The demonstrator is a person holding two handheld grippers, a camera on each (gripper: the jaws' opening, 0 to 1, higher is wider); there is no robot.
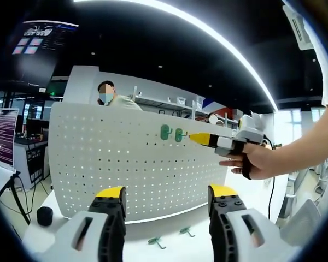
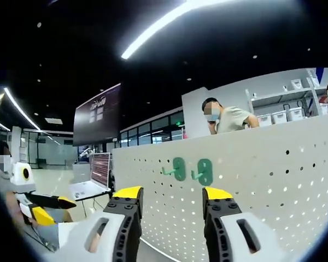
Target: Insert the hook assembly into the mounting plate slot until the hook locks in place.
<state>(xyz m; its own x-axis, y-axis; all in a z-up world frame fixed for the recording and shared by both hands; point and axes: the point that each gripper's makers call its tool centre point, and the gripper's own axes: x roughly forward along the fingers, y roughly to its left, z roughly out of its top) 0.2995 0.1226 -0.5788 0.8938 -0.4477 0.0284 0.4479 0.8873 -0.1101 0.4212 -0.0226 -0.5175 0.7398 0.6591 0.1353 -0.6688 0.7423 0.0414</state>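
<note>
Pegboard, white and perforated, stands upright on the white table ahead of my left gripper; this is the mounting plate. Two green hooks are seated side by side near its top edge, at about 12 o'clock in the left gripper view. The same pair sits just above my jaws in the right gripper view, prongs pointing out from the plate. Two further green hooks lie loose on the table at the board's foot, between my left jaws at 6 o'clock. My left gripper stands wide, its yellow-tipped jaws well apart, holding nothing. My right gripper is likewise wide and holds nothing; it also enters the left gripper view at 3 o'clock, yellow tips near the seated hooks but apart from them, my hand behind it. A black cylinder rests on the table at 8 o'clock. A person stands behind the board. A monitor glows at 9 o'clock in the left gripper view.
</note>
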